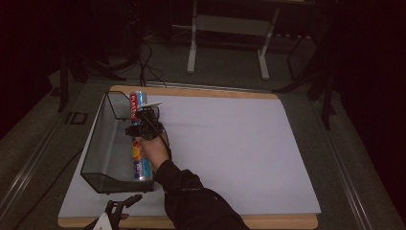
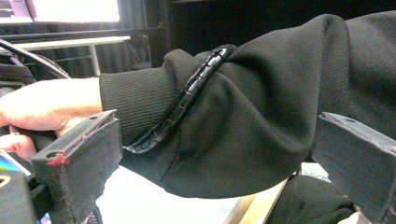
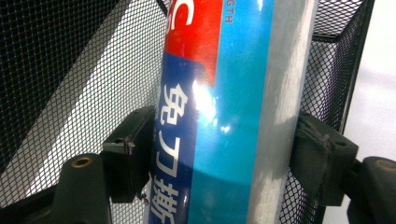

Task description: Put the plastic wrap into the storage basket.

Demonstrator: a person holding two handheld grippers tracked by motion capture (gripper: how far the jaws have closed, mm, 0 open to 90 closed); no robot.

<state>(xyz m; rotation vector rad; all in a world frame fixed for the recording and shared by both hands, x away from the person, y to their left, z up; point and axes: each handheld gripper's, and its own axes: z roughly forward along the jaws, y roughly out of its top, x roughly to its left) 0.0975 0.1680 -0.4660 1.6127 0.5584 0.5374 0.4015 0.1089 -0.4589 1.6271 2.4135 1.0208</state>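
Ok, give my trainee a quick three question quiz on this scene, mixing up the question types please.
1. True or false: the right gripper is clamped on the long blue and red tube.
2. The tube sits in: A) a mesh basket B) a cardboard box C) a drawer.
3. Fill in: the left gripper has its jaws ____.

Key: 1 true; 2 A; 3 open.

On the table [image 1: 239, 143] there is 1 black mesh basket [image 1: 103, 143] and 1 long tube [image 1: 139, 143] with a red, blue and silver label. There are 2 grippers: 1 [image 1: 143, 122] over the basket, 1 [image 1: 117, 211] at the table's near edge.
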